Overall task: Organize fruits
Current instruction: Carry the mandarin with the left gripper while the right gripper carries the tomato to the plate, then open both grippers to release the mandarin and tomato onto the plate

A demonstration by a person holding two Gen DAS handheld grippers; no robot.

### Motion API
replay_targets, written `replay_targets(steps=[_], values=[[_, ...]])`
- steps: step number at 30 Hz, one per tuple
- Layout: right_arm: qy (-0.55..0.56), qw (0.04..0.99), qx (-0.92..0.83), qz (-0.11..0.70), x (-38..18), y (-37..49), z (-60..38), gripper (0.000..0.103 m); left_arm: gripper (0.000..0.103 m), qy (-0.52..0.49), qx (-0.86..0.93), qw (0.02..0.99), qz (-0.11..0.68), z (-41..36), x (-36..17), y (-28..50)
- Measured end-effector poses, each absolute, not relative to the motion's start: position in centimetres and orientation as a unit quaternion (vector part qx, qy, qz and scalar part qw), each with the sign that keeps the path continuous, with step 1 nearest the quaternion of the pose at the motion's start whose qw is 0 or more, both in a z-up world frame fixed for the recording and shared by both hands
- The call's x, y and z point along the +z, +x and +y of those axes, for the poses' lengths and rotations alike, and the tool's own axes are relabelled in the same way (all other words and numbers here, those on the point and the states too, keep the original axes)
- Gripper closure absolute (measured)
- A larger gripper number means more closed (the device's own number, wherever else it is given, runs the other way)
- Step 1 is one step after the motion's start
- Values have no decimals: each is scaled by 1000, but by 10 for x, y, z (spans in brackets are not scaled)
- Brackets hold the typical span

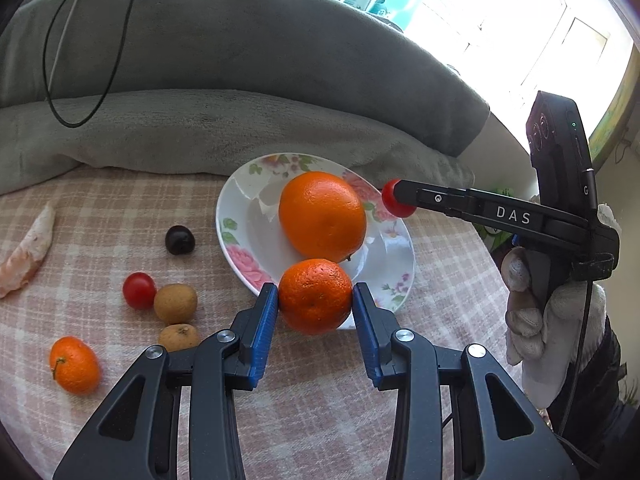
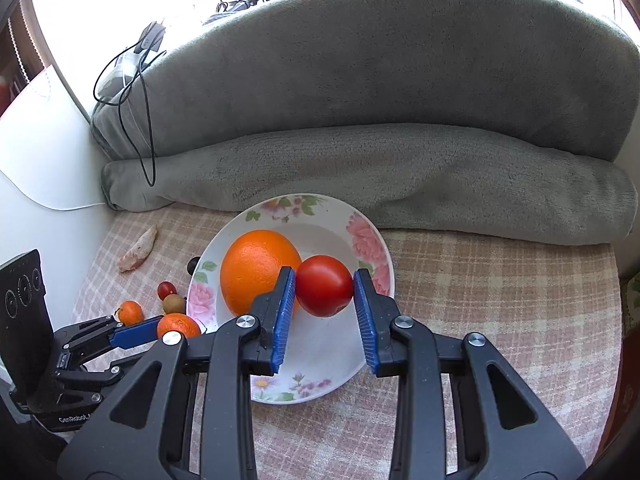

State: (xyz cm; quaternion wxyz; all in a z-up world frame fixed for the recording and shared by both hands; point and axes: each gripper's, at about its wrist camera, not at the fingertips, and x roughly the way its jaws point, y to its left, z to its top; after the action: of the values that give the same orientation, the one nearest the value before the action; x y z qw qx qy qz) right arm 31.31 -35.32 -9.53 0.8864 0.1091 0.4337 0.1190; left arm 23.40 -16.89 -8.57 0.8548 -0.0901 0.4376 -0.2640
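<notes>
Tangerine (image 1: 315,296) clamped in left hand-held gripper (image 1: 315,300) at plate (image 1: 240,216) rim; right hand-held gripper (image 2: 325,286) grips tomato (image 2: 324,286) above it.

"DAS" on right gripper (image 1: 394,198); "GenRobot" on left gripper (image 2: 160,330).

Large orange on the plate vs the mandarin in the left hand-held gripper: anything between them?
Nothing. In the left wrist view the large orange sits just behind the mandarin; only a sliver of floral plate shows between them.

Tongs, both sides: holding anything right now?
Left tongs: shut on the mandarin.
Right tongs: shut on the tomato, over the plate.
</notes>
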Motion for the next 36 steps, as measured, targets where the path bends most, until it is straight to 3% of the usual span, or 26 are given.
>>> replay_targets(steps=[22, 23, 25, 26, 29, 32, 34, 36], values=[[113, 883, 125, 438, -98, 321, -351, 70, 63, -77, -277, 854, 434, -181, -84, 236], [114, 883, 126, 437, -98, 321, -351, 63, 59, -76, -276, 855, 433, -181, -83, 235], [112, 889, 121, 428, -95, 319, -351, 32, 47, -73, -275, 857, 430, -181, -81, 234], [109, 892, 120, 422, -93, 317, -350, 28, 47, -71, -274, 858, 429, -181, -81, 234], [105, 895, 124, 415, -87, 315, -349, 24, 45, -69, -273, 859, 427, -181, -80, 233], [104, 897, 126, 410, -83, 313, -348, 21, 38, -64, -271, 862, 424, -181, -78, 230], [104, 900, 125, 404, -80, 310, -347, 12, 31, -59, -271, 864, 420, -181, -77, 229], [105, 902, 128, 399, -78, 308, -347, 12, 27, -53, -270, 867, 416, -182, -75, 226]])
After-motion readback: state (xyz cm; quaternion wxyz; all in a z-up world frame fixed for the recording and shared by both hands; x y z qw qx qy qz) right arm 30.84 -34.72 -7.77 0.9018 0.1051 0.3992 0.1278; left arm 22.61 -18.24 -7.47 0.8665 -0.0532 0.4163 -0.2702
